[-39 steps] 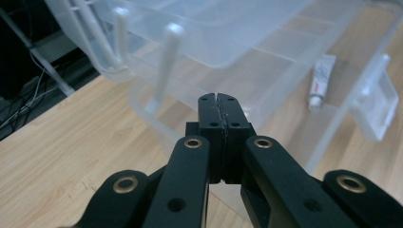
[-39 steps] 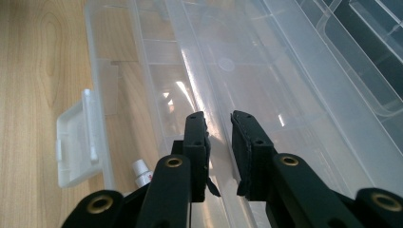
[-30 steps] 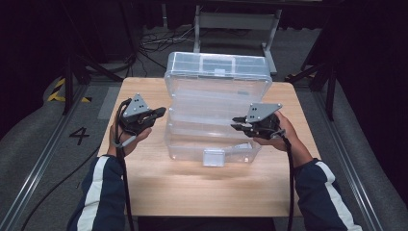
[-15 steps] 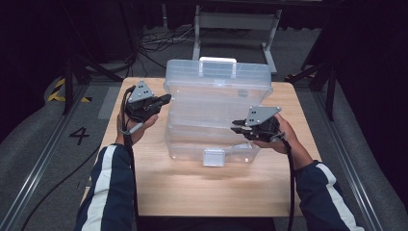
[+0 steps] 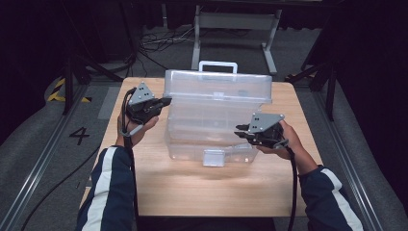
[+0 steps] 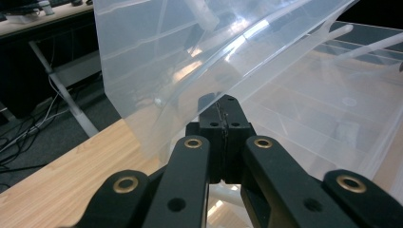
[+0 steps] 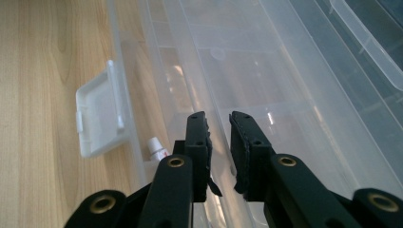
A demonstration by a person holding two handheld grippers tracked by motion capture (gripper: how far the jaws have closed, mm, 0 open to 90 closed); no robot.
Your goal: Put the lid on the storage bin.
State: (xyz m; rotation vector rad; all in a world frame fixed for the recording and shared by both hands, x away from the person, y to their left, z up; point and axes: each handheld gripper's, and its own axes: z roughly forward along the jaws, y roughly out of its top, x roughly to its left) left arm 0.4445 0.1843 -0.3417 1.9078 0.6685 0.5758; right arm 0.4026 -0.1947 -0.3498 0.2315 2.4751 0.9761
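Observation:
A clear plastic storage box (image 5: 211, 139) stands on the wooden table (image 5: 192, 192). Its lid (image 5: 219, 89) is tilted up, with the white handle (image 5: 219, 65) at the top. My left gripper (image 5: 166, 101) is shut, and its tips (image 6: 223, 102) press under the lid's (image 6: 190, 61) left edge with nothing between the jaws. At the box's right front, my right gripper (image 5: 239, 130) has its jaws (image 7: 219, 118) closed on the clear front rim (image 7: 209, 90) of the base. The white latch (image 7: 100, 123) hangs on the front wall.
A small white capped item (image 7: 154, 147) lies inside the box near the latch (image 5: 214, 157). Bare table lies in front of the box. Off the table's far edge are a grey metal frame (image 5: 235, 21), cables and dark floor.
The lid has swung up from nearly flat, so its handle now stands on top. My left gripper rose with the lid's edge. The right gripper stayed at the box's front rim.

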